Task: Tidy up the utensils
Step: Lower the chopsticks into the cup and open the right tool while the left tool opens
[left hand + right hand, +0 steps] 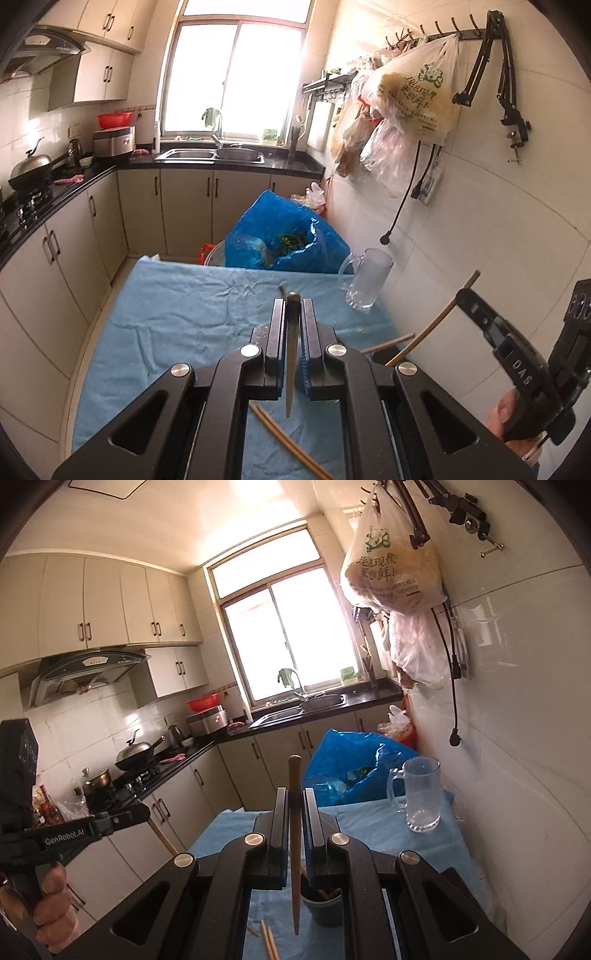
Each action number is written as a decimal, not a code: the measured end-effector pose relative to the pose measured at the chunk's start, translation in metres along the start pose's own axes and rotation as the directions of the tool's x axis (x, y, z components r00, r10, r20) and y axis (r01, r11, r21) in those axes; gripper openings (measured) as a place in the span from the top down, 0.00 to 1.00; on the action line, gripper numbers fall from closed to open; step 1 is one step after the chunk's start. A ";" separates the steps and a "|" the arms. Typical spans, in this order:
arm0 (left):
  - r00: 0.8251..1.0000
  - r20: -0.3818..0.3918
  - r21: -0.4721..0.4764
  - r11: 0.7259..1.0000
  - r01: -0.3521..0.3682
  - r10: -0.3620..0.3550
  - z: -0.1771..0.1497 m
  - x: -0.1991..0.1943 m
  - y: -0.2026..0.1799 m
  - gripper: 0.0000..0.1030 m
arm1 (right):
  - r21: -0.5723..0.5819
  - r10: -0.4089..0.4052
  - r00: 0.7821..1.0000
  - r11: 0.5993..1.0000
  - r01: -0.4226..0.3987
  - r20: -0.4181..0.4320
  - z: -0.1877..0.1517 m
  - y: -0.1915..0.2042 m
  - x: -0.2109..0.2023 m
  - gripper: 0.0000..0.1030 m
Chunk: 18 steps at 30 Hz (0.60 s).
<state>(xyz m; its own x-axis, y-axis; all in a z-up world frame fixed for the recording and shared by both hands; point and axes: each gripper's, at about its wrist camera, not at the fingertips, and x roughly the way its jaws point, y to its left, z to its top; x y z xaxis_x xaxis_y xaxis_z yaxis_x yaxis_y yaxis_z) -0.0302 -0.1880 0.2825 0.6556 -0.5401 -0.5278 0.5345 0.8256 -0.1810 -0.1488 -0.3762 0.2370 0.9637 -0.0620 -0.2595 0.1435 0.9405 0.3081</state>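
Observation:
My left gripper [293,301] is shut on a wooden chopstick [291,354] that runs between its fingers and hangs above the blue cloth [177,317]. In the right wrist view my right gripper [295,790] is shut on another chopstick [295,849], held nearly upright over a dark cup [325,908] with chopsticks inside. Two loose chopsticks [291,443] lie on the cloth below, also seen as loose chopsticks [269,941]. The right gripper [461,295] shows at the right with its chopstick [436,323]. The left gripper [144,814] shows at the left.
A clear glass mug [421,794] stands on the cloth near the tiled wall [498,229]. Behind the table sits a blue plastic bag [288,236]. Bags hang from wall hooks [413,96]. Kitchen counters [74,184] run along the left and back.

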 end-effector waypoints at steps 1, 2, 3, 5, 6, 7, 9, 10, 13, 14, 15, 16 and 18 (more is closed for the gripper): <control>1.000 0.007 -0.002 1.000 -0.002 0.002 0.005 0.001 -0.002 0.93 | 0.002 -0.005 1.000 1.000 0.005 0.004 0.003 -0.002 0.002 0.93; 1.000 0.012 -0.002 1.000 -0.001 0.001 0.010 0.003 -0.003 0.93 | 0.003 -0.010 1.000 1.000 0.010 0.008 0.006 -0.003 0.004 0.93; 1.000 0.014 -0.003 1.000 0.001 -0.001 0.015 0.004 -0.005 0.93 | 0.003 -0.018 1.000 1.000 0.018 0.015 0.011 -0.005 0.007 0.93; 1.000 0.027 -0.001 1.000 0.007 -0.007 0.026 0.006 -0.009 0.93 | 0.012 -0.020 1.000 1.000 0.020 0.020 0.018 -0.009 0.012 0.93; 0.999 0.035 0.002 1.000 0.008 -0.008 0.030 0.007 -0.011 0.93 | 0.010 -0.025 0.999 1.000 0.025 0.026 0.021 -0.010 0.015 0.93; 0.999 0.042 0.001 1.000 0.009 -0.009 0.035 0.009 -0.014 0.93 | 0.007 -0.030 0.999 1.000 0.030 0.031 0.023 -0.010 0.017 0.93; 0.999 0.044 -0.002 1.000 0.015 -0.015 0.044 0.015 -0.018 0.93 | 0.003 -0.046 0.998 0.999 0.046 0.036 0.030 -0.012 0.026 0.93; 0.999 0.047 -0.001 1.000 0.018 -0.018 0.048 0.019 -0.020 0.93 | 0.003 -0.049 0.998 0.999 0.049 0.035 0.032 -0.013 0.030 0.93; 0.999 0.042 -0.009 1.000 0.024 -0.024 0.056 0.038 -0.025 0.93 | 0.001 -0.066 0.997 0.998 0.066 0.027 0.035 -0.017 0.046 0.93; 0.999 0.036 -0.012 1.000 0.027 -0.027 0.057 0.043 -0.026 0.93 | 0.001 -0.069 0.997 0.998 0.069 0.023 0.035 -0.019 0.050 0.93; 0.999 0.028 -0.016 0.999 0.029 -0.029 0.057 0.051 -0.026 0.93 | 0.002 -0.072 0.997 0.997 0.072 0.017 0.035 -0.021 0.055 0.93; 0.999 0.020 -0.017 0.999 0.030 -0.030 0.057 0.057 -0.027 0.93 | 0.004 -0.076 0.997 0.997 0.076 0.008 0.035 -0.024 0.061 0.93; 1.000 0.000 -0.018 0.999 0.028 -0.028 0.053 0.071 -0.028 0.93 | 0.007 -0.080 0.997 0.997 0.080 -0.009 0.031 -0.030 0.071 0.93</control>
<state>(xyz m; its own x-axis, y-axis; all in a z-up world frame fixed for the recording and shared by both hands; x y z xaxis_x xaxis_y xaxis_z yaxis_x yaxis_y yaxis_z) 0.0299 -0.2584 0.2941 0.6403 -0.5627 -0.5230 0.5426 0.8132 -0.2105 -0.0779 -0.4187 0.2382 0.9470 -0.1341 -0.2920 0.2220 0.9301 0.2928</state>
